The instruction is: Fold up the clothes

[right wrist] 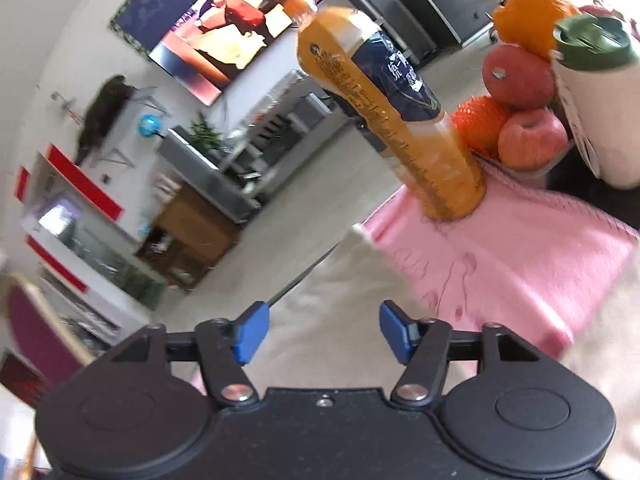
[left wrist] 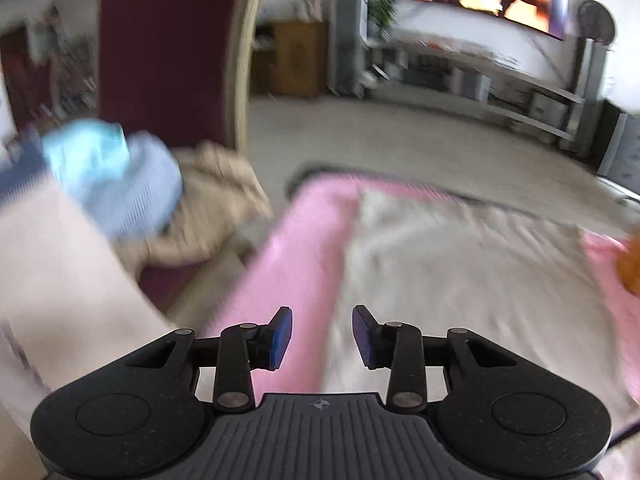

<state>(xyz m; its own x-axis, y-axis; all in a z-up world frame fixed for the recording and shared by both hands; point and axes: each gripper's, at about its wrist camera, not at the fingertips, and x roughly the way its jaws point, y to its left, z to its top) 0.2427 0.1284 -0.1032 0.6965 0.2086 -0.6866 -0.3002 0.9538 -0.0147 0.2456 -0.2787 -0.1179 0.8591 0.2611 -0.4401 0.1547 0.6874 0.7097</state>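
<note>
Both grippers, left gripper (left wrist: pixel 322 336) and right gripper (right wrist: pixel 320 332), hover with fingers wide and empty over a cream garment (left wrist: pixel 460 272) spread at frame centre on the pink-covered table (left wrist: pixel 304 240); whether folding is starting or finished is unclear.

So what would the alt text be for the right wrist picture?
An open two-finger gripper with blue pads hovers above a cream garment on a pink cloth. Beyond stand an orange juice bottle and piled apples and oranges.
</note>
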